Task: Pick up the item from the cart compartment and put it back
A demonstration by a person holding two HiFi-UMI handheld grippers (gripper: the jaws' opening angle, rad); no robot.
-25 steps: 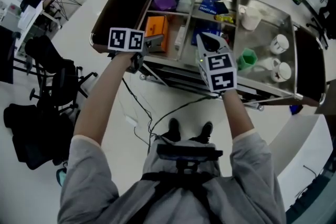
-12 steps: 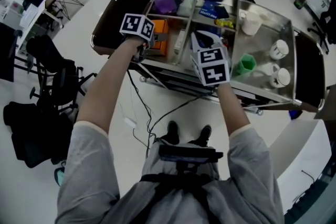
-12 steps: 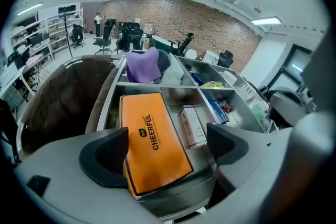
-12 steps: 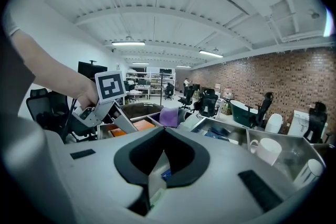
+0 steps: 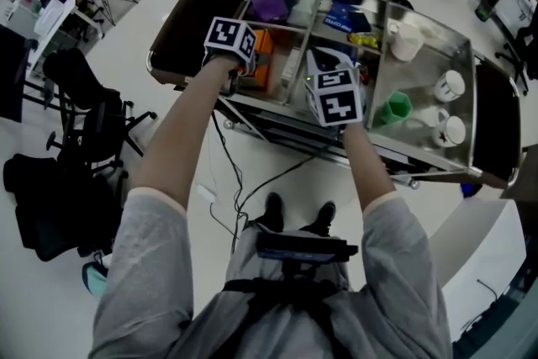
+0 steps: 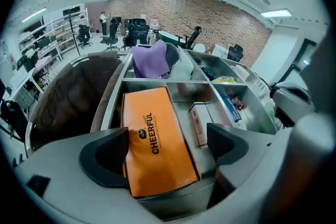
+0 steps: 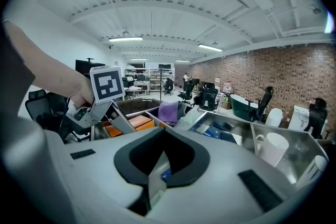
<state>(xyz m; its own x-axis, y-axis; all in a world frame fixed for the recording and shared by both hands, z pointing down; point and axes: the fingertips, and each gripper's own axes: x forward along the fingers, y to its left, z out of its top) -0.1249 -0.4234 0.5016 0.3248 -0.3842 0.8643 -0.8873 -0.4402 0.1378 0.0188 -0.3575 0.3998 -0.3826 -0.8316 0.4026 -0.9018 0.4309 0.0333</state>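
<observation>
Two states, unseen overhead: left claw (image 6: 167, 153) agape over orange box (image 6: 151, 123), right claw (image 7: 155, 176) clenched.

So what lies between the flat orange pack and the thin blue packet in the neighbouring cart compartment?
A slim pale carton, flat beside the orange pack, then the steel divider before the blue packet; the left gripper view shows it.

orange box (image 6: 157, 140) with black lettering, purple cloth (image 6: 150, 59), green cup (image 5: 394, 108), white mug (image 5: 450, 84).
</observation>
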